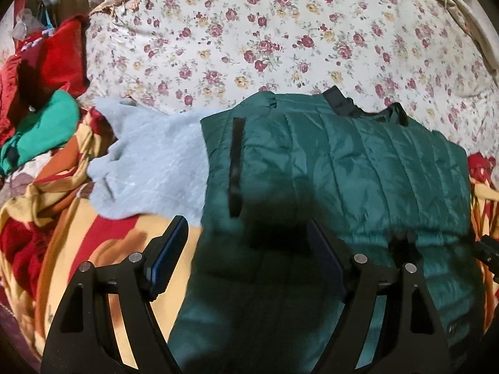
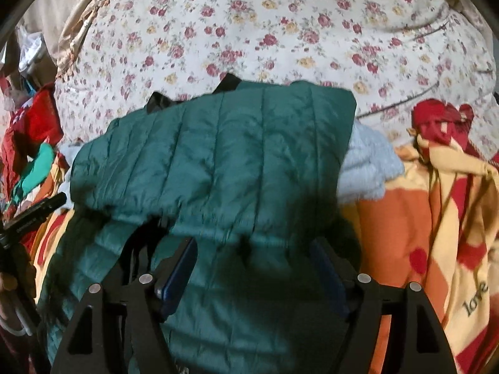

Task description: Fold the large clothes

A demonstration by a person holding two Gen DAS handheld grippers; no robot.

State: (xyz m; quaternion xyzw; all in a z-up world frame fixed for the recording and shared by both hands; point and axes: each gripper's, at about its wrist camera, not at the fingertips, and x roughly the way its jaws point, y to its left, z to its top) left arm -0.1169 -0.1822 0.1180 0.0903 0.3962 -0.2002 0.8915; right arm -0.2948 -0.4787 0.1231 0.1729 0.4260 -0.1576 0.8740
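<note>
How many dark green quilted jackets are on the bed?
1. The green quilted jacket lies partly folded ahead of both open grippers, overlapping a pale blue sweater; others may be hidden.

Bed with floral quilt [image 1: 280,31] across the far side. Striped red-orange-cream blanket [image 2: 421,218] covers the near side. On blanket: pale blue fleece garment [image 1: 156,168], green quilted jacket [image 1: 358,168] overlapping it.
</note>
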